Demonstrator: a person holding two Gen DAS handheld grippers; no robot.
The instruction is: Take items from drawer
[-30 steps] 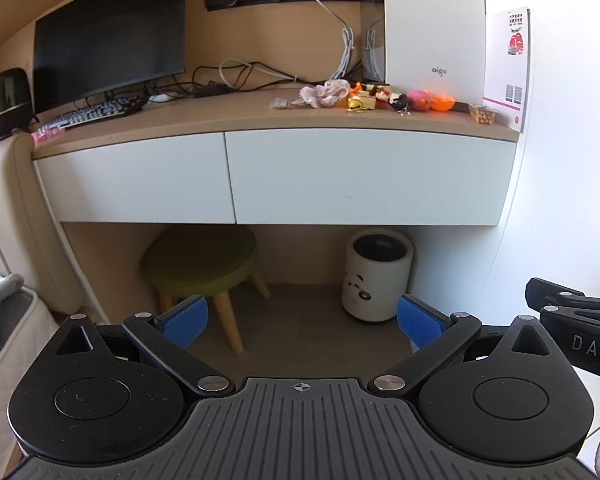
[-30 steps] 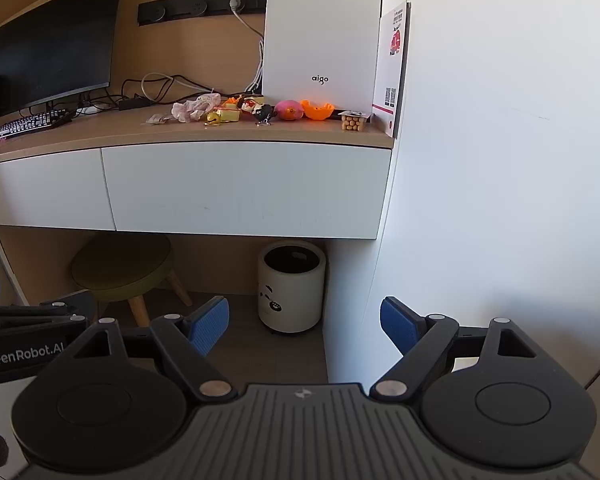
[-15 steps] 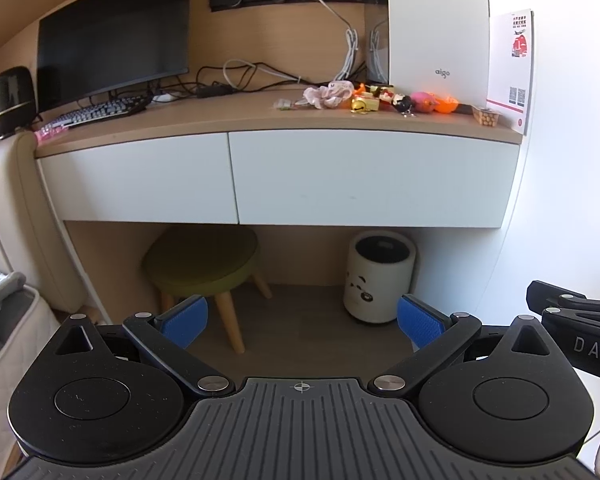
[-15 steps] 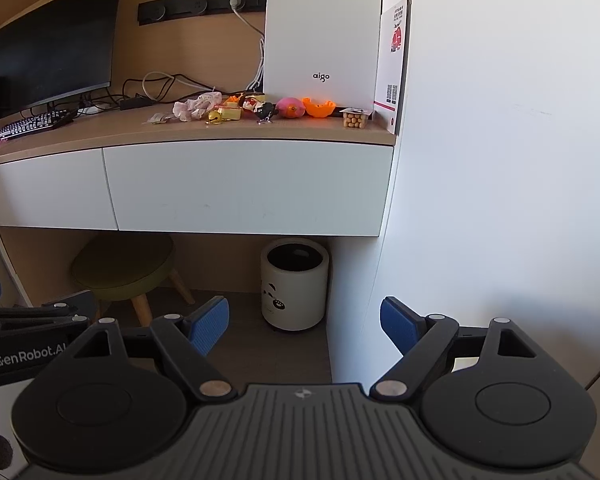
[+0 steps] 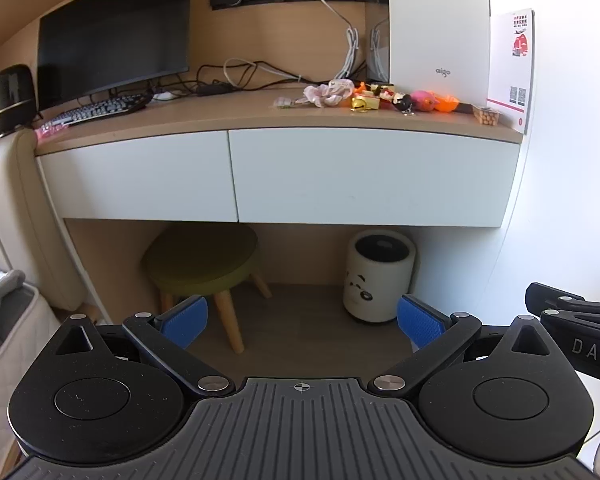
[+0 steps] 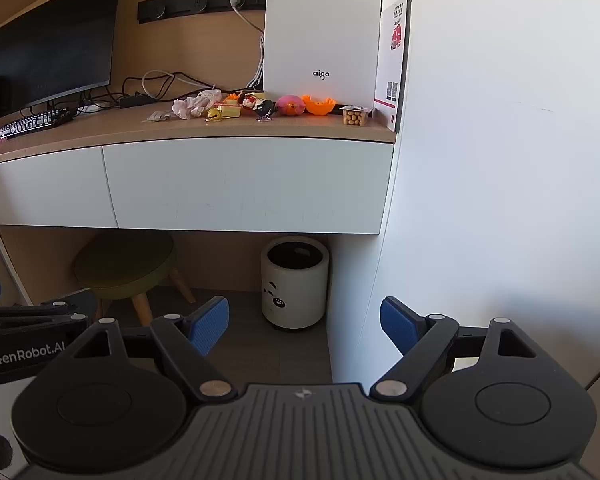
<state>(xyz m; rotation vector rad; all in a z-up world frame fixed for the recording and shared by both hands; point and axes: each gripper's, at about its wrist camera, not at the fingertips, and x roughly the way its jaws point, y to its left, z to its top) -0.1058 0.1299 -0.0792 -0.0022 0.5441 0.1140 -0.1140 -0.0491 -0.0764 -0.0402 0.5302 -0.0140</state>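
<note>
Both desk drawers were found shut, fronts flush beneath the wooden desktop (image 5: pixel 204 118); the right-hand drawer (image 5: pixel 374 176) and the left-hand drawer (image 5: pixel 140 182) showed plain white faces with no handle or knob visible. Whatever lay inside could not be seen. In my judgement the front is rigid and smooth, offering nothing to pinch on its face, so purchase would have to come from the lower edge, hooked from beneath and drawn outward; its weight could not be assessed. The left gripper (image 5: pixel 302 316) was held low, well clear of the desk, pointed level at the space under it, toward the olive stool (image 5: pixel 202 258) and the white panda-faced bin (image 5: pixel 380 276). Its blue pads stood wide apart with nothing between them. The right gripper (image 6: pixel 304 322) sat alongside at similar height, nearer the white wall (image 6: pixel 500 160), jaws likewise spread and empty. Small toys (image 6: pixel 260 106) and trinkets lay along the desktop's rear.
</note>
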